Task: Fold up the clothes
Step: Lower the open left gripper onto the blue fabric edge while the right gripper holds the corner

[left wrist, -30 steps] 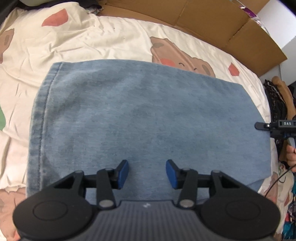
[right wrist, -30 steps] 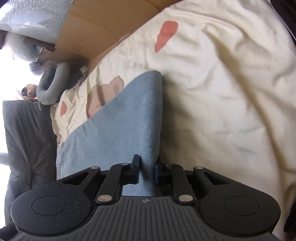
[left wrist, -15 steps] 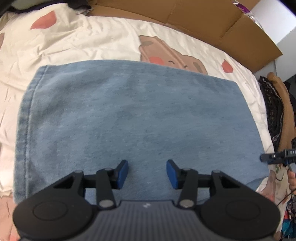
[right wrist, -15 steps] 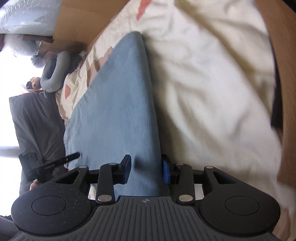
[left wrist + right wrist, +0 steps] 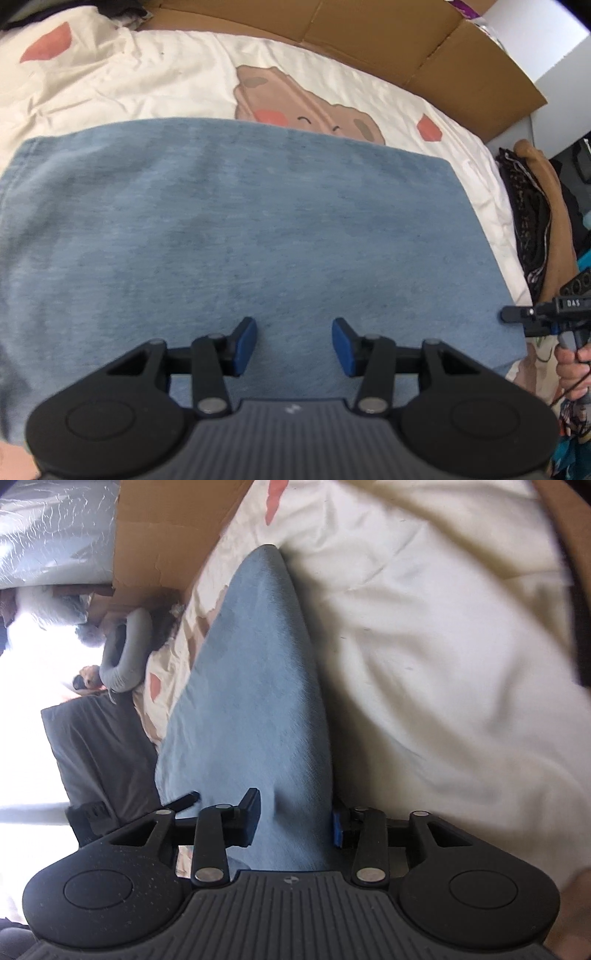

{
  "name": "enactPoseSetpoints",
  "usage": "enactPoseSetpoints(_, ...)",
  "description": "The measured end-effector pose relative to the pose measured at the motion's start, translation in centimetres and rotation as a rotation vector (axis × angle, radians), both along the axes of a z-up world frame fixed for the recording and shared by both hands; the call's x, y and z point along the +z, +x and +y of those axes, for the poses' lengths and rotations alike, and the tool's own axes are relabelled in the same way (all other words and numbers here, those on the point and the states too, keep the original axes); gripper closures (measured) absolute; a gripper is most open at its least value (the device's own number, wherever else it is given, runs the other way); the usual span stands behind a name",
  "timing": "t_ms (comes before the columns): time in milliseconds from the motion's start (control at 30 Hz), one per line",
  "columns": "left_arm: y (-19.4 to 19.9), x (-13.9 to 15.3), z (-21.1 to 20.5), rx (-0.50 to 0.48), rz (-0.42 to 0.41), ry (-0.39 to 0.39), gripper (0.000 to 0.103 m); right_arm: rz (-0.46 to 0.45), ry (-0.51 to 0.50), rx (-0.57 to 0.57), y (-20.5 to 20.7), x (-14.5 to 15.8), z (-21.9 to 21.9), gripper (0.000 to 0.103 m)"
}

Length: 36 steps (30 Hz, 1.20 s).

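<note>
Since a second ago the right claw (image 5: 293, 823) has let go of the cloth's edge and spread wide.

Left wrist view: the blue, soft cotton garment (image 5: 240, 236) lies flat as a neat rectangle on the cream cartoon-print bedsheet (image 5: 155, 81); the left claw (image 5: 294, 345) hovers wide, holding nothing.

Right wrist view: the garment's right edge lies loose between the spread jaws.

Judgement: a fold looks just laid; whether another fold or setting aside follows, I cannot tell

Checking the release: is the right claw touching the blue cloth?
Cannot tell. In the right wrist view the right claw stands open around the blue cloth, with no clear gap or contact.
</note>
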<state>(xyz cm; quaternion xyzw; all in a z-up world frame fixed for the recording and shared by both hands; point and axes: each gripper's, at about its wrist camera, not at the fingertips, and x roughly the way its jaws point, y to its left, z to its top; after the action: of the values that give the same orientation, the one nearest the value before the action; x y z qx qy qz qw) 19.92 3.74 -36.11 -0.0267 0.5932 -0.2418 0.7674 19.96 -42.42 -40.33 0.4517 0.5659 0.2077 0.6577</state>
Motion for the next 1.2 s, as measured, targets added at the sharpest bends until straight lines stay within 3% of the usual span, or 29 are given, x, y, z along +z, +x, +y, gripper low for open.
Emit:
enactPoseSetpoints(133,0.5,0.4,-0.4,-0.051,-0.005,0.021,0.055,0.023,0.058,-0.047,1.3,-1.1,0.4,0.059)
enactPoseSetpoints(233,0.8,0.9,-0.2,-0.016,-0.020,0.001,0.060,0.015,0.047,-0.022,2.0,-0.7,1.3,0.060)
enactPoseSetpoints(300,0.5,1.2,-0.3,0.004,-0.040,-0.012,0.077,0.014,0.033,-0.013,2.2,-0.4,1.6,0.061)
enactPoseSetpoints(333,0.1,1.2,-0.4,0.008,-0.043,-0.020,0.078,0.015,0.024,-0.010,2.2,-0.3,1.7,0.063)
enactPoseSetpoints(467,-1.8,1.4,-0.9,-0.014,-0.042,-0.011,0.083,0.020,-0.011,-0.002,2.3,0.3,1.8,0.089)
enactPoseSetpoints(567,-3.5,1.3,-1.2,-0.043,-0.032,0.005,0.084,0.009,-0.042,0.024,2.6,1.4,2.2,0.091)
enactPoseSetpoints(800,-6.0,0.1,-1.2,-0.037,0.004,0.019,0.085,-0.013,-0.064,0.012,2.7,2.2,2.7,0.090)
enactPoseSetpoints(967,-6.0,-0.7,-1.5,-0.054,0.019,0.026,0.085,-0.019,-0.072,-0.011,2.7,2.4,3.0,0.075)
enactPoseSetpoints(1200,-5.5,0.2,-1.3,-0.051,0.015,0.007,0.092,0.040,-0.132,-0.013,4.3,2.0,3.1,0.075)
